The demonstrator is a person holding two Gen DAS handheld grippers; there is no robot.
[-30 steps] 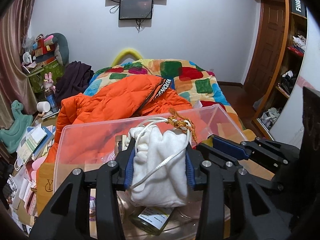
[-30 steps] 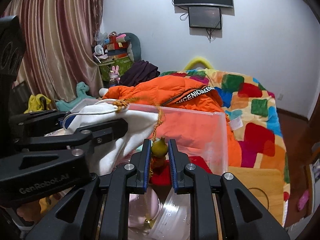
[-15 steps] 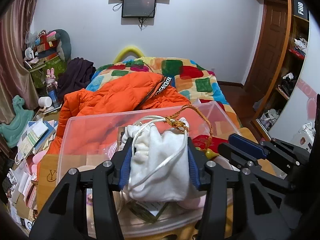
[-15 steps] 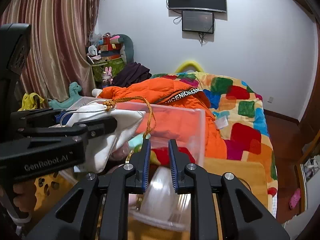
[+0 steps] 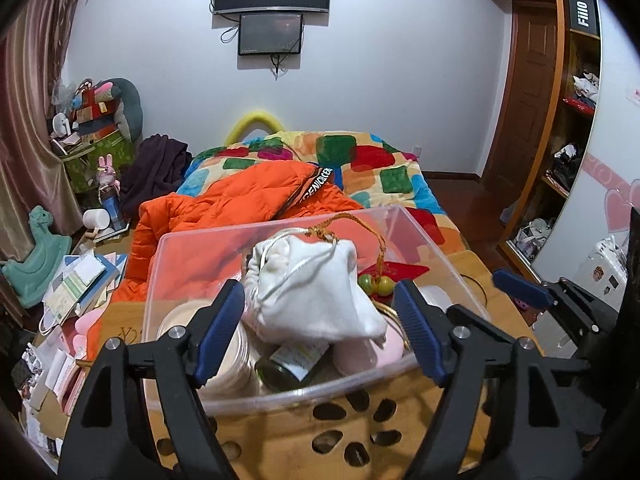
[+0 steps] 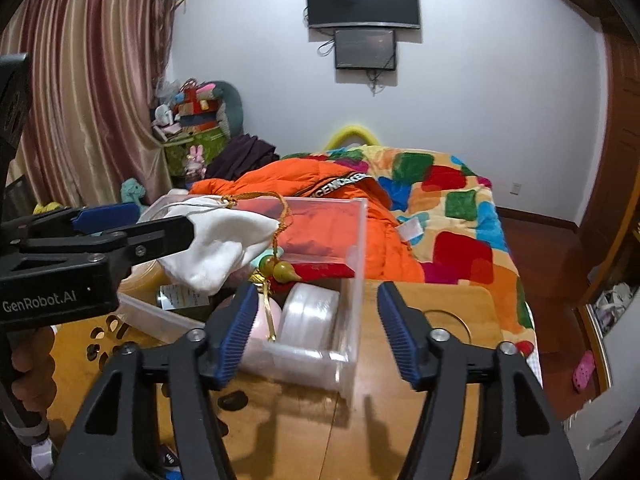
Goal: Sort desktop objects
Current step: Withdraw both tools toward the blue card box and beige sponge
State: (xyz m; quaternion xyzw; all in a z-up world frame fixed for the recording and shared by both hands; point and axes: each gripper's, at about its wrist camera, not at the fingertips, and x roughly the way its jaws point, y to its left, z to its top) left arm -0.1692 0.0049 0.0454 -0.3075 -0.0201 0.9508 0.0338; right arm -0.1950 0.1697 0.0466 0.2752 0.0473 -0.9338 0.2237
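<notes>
Both grippers have let go since a second ago, when the left pinched the pouch and the right the gourd charm.

Left wrist view: the left gripper point(image 5: 320, 330) stands wide, and the white drawstring pouch point(image 5: 310, 292) lies inside the clear plastic bin point(image 5: 436, 252), atop a glass bottle point(image 5: 290, 364).

Right wrist view: the right gripper point(image 6: 314, 336) gapes wide before the bin point(image 6: 356, 276); the gourd charm point(image 6: 278, 269) rests inside, beside the pouch point(image 6: 218, 246). The bin sits on the wooden table point(image 6: 436, 360).
</notes>
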